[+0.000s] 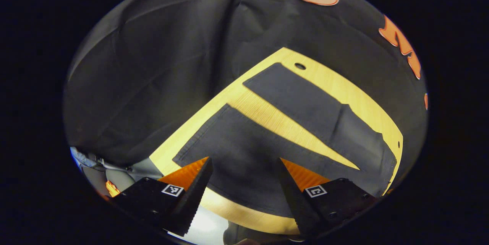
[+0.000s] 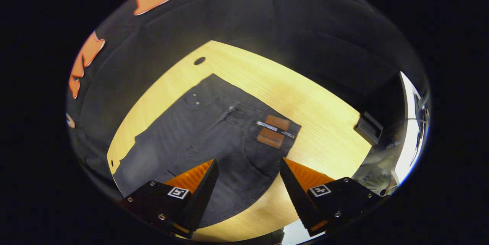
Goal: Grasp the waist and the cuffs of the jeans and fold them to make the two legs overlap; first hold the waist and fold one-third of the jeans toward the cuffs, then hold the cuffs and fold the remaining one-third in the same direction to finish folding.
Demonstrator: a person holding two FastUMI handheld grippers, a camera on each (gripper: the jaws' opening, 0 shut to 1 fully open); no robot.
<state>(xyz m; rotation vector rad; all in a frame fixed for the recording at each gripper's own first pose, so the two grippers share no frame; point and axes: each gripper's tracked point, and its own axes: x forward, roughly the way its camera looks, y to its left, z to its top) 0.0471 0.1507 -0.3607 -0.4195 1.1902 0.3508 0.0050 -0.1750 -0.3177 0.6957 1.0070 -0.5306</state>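
Dark jeans point(image 2: 214, 138) lie flat and unfolded on the bench point(image 2: 305, 99) ahead of my left gripper point(image 1: 244, 184) and right gripper point(image 2: 248, 187), both spread wide, empty, with every fold left.

Left tool point(image 1: 244, 184) hovers above the near edge of the bench point(image 1: 267, 117), fingers spread wide apart, nothing between them. Dark jeans point(image 1: 244, 149) lie flat on the light wood bench, two legs splayed in a V with bare wood between. Near leg's cuff point(image 1: 200, 134) sits just ahead of the fingers; far leg's cuff point(image 1: 263, 75) lies beside a round hole point(image 1: 300, 66) in the benchtop. Black cloth wall point(image 1: 153, 65) behind.
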